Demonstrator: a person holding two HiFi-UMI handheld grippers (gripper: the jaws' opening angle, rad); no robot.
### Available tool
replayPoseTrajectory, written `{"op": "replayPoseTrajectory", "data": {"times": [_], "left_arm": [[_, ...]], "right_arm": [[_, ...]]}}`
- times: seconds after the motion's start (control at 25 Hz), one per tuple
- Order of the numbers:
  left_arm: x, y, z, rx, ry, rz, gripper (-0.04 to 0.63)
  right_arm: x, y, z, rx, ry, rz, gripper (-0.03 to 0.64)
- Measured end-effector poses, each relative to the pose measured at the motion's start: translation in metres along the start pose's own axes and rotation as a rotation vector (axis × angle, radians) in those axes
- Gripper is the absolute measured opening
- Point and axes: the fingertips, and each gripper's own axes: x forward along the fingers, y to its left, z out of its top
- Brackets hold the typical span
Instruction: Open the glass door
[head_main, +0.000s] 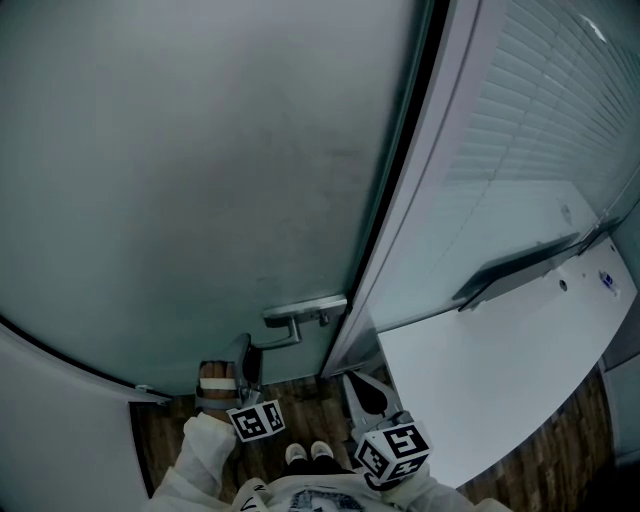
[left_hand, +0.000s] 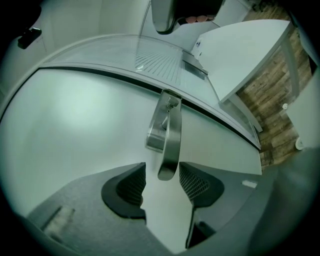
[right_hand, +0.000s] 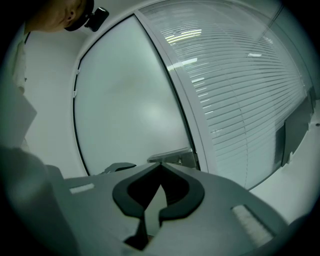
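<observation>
Lining up a grab, I hold my left hand-held gripper (left_hand: 162, 182) wide open around the lever handle (left_hand: 169, 140), pads not touching it, at the glass door (head_main: 200, 180)'s latch edge, while my right hand-held gripper (right_hand: 160, 170) hangs back, closed and empty.

Wood-plank floor (head_main: 575, 440), slatted blinds (head_main: 540, 90) — perhaps a white desk (head_main: 500, 370) beside.
</observation>
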Motion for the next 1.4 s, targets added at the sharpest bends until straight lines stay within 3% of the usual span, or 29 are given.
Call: {"op": "replayPoseTrajectory", "data": {"times": [0.36, 0.52, 0.8, 1.04, 1.12, 1.4], "left_arm": [[0.001, -0.006, 0.001, 0.013, 0.008, 0.024, 0.138], [0.002, -0.007, 0.001, -0.017, 0.024, 0.029, 0.126], [0.002, -0.009, -0.001, -0.188, 0.024, 0.087, 0.132], [0.014, -0.037, -0.007, -0.510, 0.106, 0.046, 0.126], [0.012, -0.037, -0.006, -0.541, 0.121, 0.050, 0.126], [-0.002, -0.044, -0.005, -0.526, 0.121, 0.038, 0.126]], "right_arm": [[0.004, -0.001, -0.001, 0.001, 0.002, 0.004, 0.002], [0.007, -0.004, -0.002, 0.006, 0.007, 0.006, 0.003], [0.016, -0.003, -0.009, 0.017, 0.039, 0.031, 0.003], [0.022, 0.002, -0.015, 0.018, 0.067, 0.068, 0.003], [0.020, 0.003, -0.015, 0.016, 0.074, 0.075, 0.002], [0.012, 0.000, -0.019, 0.022, 0.071, 0.079, 0.003]]}}
